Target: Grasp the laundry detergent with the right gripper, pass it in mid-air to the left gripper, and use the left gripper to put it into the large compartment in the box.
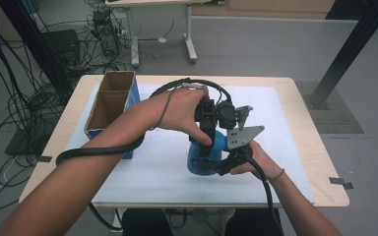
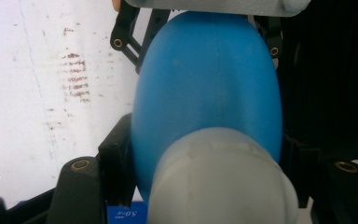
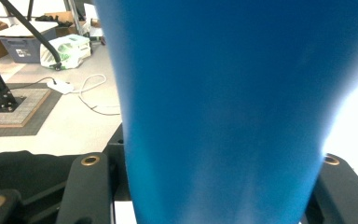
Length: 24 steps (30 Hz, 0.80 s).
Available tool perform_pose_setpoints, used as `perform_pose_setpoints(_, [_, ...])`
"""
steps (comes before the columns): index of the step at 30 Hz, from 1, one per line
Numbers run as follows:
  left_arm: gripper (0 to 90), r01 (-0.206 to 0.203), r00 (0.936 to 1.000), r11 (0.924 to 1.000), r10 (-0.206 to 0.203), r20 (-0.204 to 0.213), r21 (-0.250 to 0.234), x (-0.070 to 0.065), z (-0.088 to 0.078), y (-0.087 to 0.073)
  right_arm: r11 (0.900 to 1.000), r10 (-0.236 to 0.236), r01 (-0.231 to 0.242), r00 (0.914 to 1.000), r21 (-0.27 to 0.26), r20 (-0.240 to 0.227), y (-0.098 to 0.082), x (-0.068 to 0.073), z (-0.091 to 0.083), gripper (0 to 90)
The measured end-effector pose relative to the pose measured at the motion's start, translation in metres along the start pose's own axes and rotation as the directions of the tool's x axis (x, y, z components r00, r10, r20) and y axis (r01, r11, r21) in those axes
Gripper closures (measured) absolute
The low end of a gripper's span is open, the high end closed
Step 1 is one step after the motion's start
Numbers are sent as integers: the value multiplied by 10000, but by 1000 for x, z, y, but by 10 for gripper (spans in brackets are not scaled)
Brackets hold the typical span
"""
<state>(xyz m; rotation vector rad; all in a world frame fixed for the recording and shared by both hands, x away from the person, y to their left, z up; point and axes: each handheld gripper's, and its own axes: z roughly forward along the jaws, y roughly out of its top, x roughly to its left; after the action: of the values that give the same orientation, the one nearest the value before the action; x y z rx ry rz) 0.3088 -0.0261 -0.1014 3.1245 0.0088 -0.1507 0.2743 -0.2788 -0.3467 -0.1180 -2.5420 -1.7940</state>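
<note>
Blue bulb (image 1: 211, 150) w/ pale grey cap (image 2: 221, 179): sits mid-counter (image 1: 295, 162), pinned between both sets of jaws. Looks like a squeeze bulb/flask, soft-looking, smooth.

Left gripper (image 1: 207, 129): jaws clenched on the bulb near the grey cap end, body bulging out past them in the left gripper view. Right gripper (image 1: 229, 162): jaws grasping the wider blue part, one each side, seen close in the right gripper view.

Step in hand, prob.: steadying the bulb w/ one gripper while working the cap end w/ the other. To do well:
- keep right grip firm but not crushing; soft wall likely to buckle & slip.
- keep left jaws square to the cap, no twist off-axis.
- hold base down near counter so nothing tips.
- mind cables trailing across forearms.

Open cardboard box (image 1: 110, 101) stands well to the left of the jaws, apart.
</note>
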Motion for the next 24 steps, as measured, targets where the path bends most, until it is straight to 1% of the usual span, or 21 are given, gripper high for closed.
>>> perform_pose_setpoints(3, [373,74,10000,10000,-74,-48,-23,-1,0,0,10000,-21,21,10000,-25,-5,0,0,0,426])
perform_pose_setpoints(4, [373,125,9999,9999,-126,-61,-113,-1,0,-2,10000,-23,23,10000,-38,-11,0,0,0,426])
perform_pose_setpoints(9, [375,190,9998,9998,-190,-60,-92,-2,-2,-2,10000,-59,59,10000,-77,-27,0,-1,-1,426])
perform_pose_setpoints(16, [374,172,9998,9998,-172,-86,-99,-2,-3,-2,9999,-53,52,10000,-111,-21,0,-1,-1,426])
perform_pose_setpoints(24, [374,243,9997,9996,-244,-57,-156,-1,-3,-4,9999,-16,16,10000,-103,-17,0,-1,0,426])
